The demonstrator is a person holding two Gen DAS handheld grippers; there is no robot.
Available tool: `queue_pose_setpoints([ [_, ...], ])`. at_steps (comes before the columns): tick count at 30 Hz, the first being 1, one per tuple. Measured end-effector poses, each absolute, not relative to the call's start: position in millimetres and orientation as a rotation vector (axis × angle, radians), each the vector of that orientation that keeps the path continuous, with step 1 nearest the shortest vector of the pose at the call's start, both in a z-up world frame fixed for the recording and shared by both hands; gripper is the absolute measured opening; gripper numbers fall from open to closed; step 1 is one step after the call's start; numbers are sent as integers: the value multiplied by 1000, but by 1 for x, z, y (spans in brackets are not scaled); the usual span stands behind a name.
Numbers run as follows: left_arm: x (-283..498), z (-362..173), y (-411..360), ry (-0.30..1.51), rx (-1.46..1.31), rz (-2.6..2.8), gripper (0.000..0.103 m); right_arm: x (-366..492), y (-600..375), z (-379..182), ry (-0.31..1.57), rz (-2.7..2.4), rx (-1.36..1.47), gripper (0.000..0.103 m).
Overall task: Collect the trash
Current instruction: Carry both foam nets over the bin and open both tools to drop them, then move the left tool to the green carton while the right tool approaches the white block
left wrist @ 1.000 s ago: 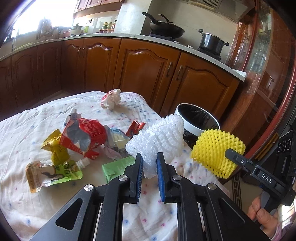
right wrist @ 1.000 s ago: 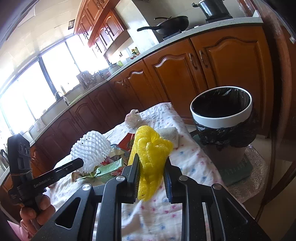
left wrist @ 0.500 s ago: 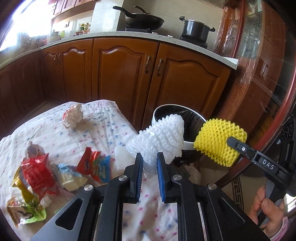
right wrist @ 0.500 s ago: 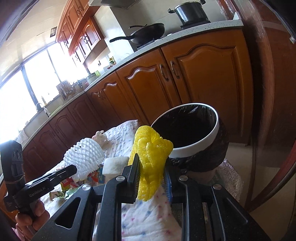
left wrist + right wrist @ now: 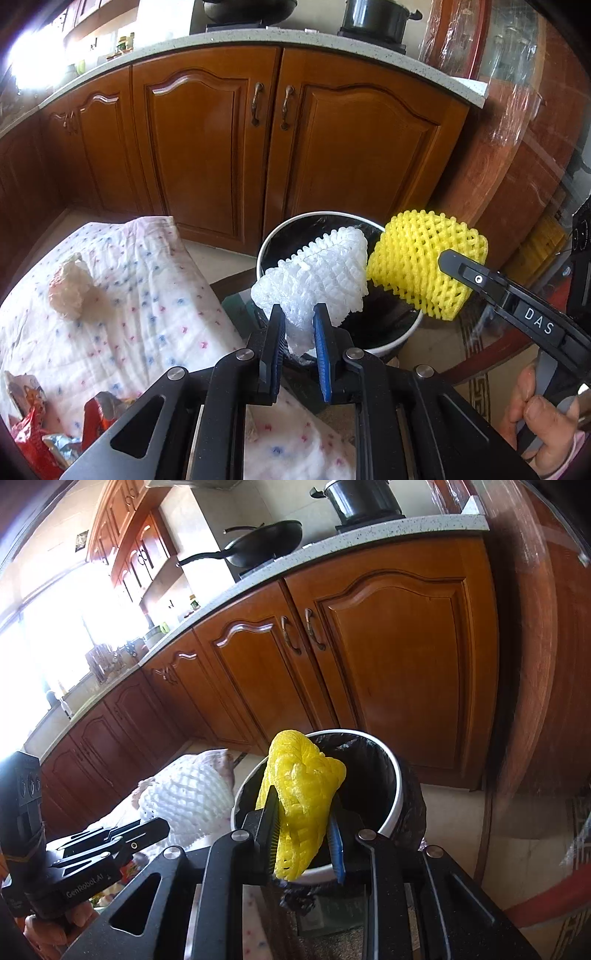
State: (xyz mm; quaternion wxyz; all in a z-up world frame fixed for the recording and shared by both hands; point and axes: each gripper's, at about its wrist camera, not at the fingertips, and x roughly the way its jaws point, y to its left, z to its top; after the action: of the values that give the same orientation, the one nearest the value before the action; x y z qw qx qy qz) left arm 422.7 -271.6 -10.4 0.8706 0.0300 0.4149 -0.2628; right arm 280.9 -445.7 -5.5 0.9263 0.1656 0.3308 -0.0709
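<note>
White foam netting (image 5: 317, 280) is what I have pinched in my left gripper (image 5: 299, 328), held over the mouth of the black-lined trash bin (image 5: 388, 341). My right gripper (image 5: 304, 829) is clamped on the yellow foam net (image 5: 301, 794) — also above the bin's opening. The two nets sit just beside each other. A crumpled wrapper (image 5: 68, 291) lies on the dotted tablecloth (image 5: 147, 314) — snack packets (image 5: 33, 432) too.
</note>
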Motion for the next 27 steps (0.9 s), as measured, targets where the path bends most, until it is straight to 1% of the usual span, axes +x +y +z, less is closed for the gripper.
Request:
queue_pose_setpoints([
  [7,466,-39,-307,955,92,-558,16,312,-456,-21,755,-165,310,24],
  [10,470,-46,-313,963,100,-555,25,321,-462,-30,788,-169,310,27],
  [11,470,-46,-313,964,101,-557,30,324,-463,-33,801,-163,314,28],
  [12,471,-47,-313,964,97,-562,37,325,-465,-35,808,-161,319,30],
  [13,470,-47,-311,962,93,-564,41,326,-466,-37,812,-161,322,38],
  [14,469,-46,-309,959,89,-563,50,326,-467,-39,814,-162,323,48],
  [16,466,-44,-304,943,82,-566,51,326,-470,-40,810,-157,336,59],
  [20,454,-39,-288,925,56,-560,51,321,-473,-37,792,-163,356,59],
  [24,434,-37,-264,901,31,-537,56,307,-466,-30,758,-148,381,60],
  [26,418,-33,-253,893,12,-530,57,296,-458,-26,733,-130,392,71],
  [27,412,-33,-245,885,2,-527,58,291,-454,-25,723,-121,398,75],
])
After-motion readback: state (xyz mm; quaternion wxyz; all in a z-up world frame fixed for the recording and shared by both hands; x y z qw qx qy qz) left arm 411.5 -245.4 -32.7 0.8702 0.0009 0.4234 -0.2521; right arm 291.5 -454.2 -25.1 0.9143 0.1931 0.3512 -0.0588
